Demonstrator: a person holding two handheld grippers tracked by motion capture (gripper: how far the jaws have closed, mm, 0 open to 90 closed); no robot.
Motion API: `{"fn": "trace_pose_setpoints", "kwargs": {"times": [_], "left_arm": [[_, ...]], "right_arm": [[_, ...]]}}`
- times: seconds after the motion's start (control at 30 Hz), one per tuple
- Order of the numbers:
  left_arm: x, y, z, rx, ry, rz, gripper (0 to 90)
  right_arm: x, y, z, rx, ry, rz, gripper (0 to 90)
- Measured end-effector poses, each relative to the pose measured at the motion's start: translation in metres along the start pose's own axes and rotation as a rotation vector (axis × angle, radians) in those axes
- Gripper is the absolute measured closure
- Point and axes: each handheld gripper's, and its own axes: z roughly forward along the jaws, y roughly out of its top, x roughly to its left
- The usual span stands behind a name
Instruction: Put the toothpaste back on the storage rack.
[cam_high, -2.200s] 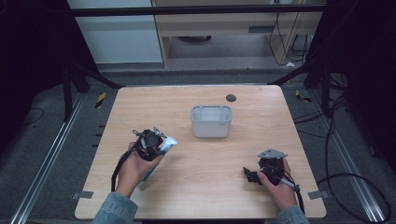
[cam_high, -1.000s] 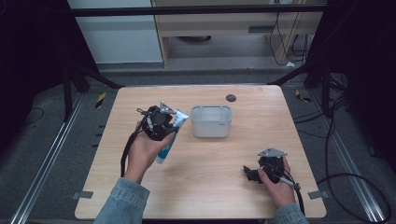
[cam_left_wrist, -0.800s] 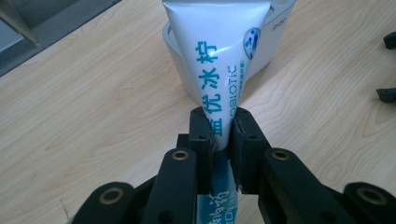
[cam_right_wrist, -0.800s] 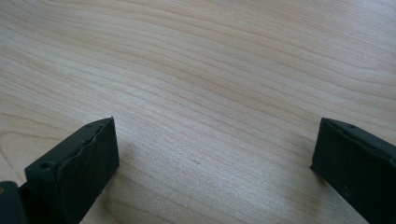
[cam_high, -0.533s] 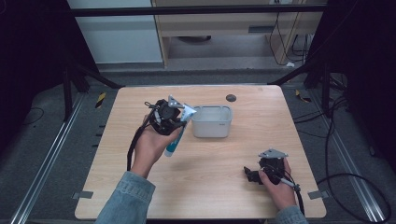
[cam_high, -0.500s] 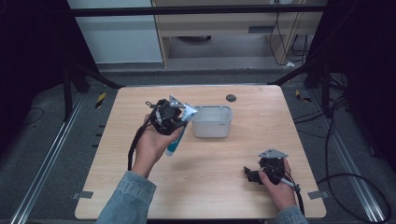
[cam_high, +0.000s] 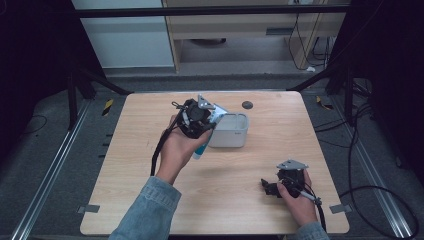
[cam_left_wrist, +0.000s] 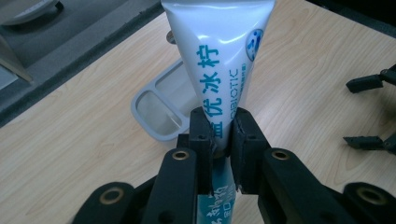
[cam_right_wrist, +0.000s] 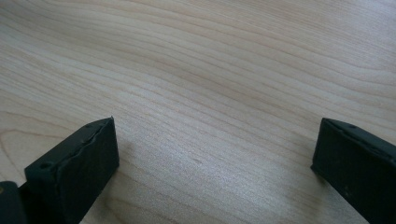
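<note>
I see a white and blue tube (cam_left_wrist: 219, 56) clamped mid-body in my left gripper's (cam_left_wrist: 219, 135) jaws, held above the table (cam_high: 150, 150), seemingly over the near edge of a grey tray (cam_high: 235, 137). My right gripper (cam_right_wrist: 215, 158) rests low, jaws spread wide, grasping nothing.

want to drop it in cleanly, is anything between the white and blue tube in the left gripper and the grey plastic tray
Nothing visible. The left gripper holds the white and blue tube right beside the grey plastic tray; its compartments look empty.
</note>
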Motion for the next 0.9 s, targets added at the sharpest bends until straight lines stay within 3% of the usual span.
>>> {"fn": "trace_pose_setpoints", "kwargs": {"times": [0.4, 0.57, 0.67, 0.9], "left_arm": [[-0.001, 0.028, 0.002, -0.045, 0.005, -0.003, 80.0], [-0.002, 0.035, 0.003, -0.039, 0.009, 0.0, 80.0], [0.0, 0.038, 0.001, -0.059, 0.01, -0.021, 80.1], [0.0, 0.044, -0.003, -0.083, 0.032, -0.028, 80.0]], "right_arm": [[0.0, 0.0, 0.0, 0.002, 0.004, -0.003, 0.4], [-0.002, 0.0, 0.0, 0.001, 0.016, -0.014, 0.4], [-0.002, 0.0, 0.0, 0.001, 0.015, -0.014, 0.4], [-0.002, 0.0, 0.0, 0.0, 0.016, -0.012, 0.4]]}}
